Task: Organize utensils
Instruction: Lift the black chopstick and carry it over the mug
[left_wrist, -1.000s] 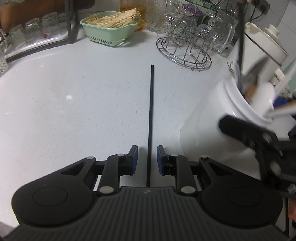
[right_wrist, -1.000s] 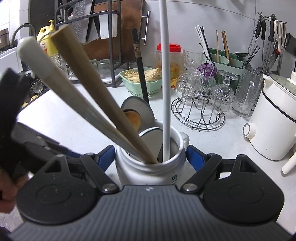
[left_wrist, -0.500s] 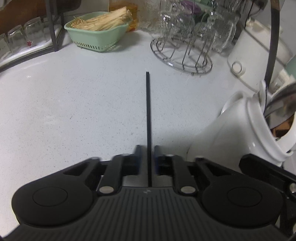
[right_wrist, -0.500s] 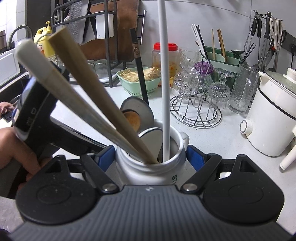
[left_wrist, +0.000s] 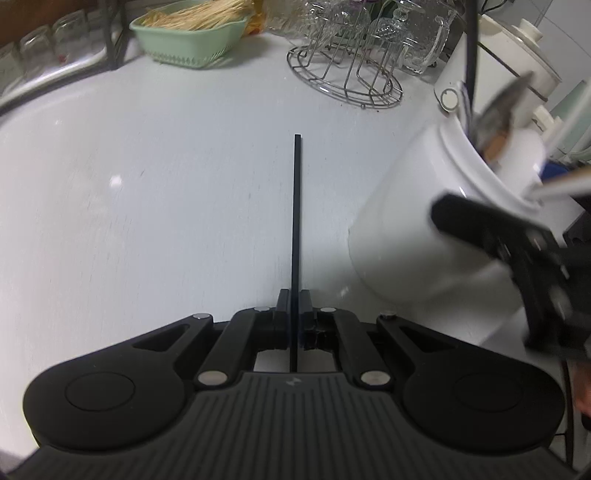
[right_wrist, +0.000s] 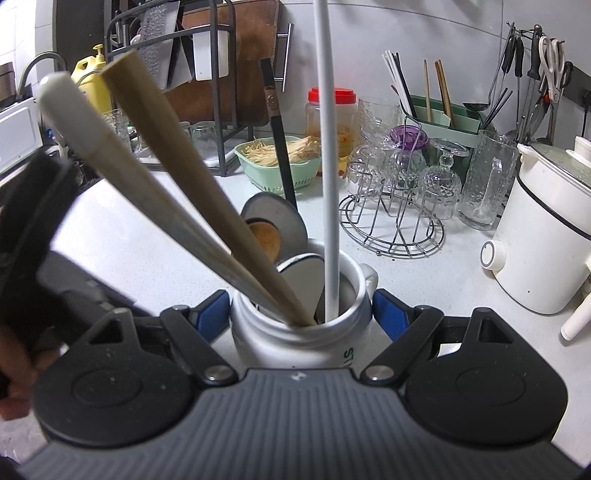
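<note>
Since a second ago my left tongs (left_wrist: 294, 306) have closed onto the black chopstick (left_wrist: 296, 206) lying on the surface (left_wrist: 147, 184). My right tongs (right_wrist: 301, 314) clamp the white jar (right_wrist: 295, 332). Next, probably: lift the chopstick and drop it in.

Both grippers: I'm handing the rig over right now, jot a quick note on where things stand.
Left gripper: shut on a thin black chopstick that points out over the counter.
Right gripper: clamped around the white jar, steadying it.
Done: the jar already holds two thick wooden handles, a white stick, a dark chopstick and some spoons.
Left: carry the black chopstick to the jar and drop it in; no other loose utensils show on the counter.
</note>
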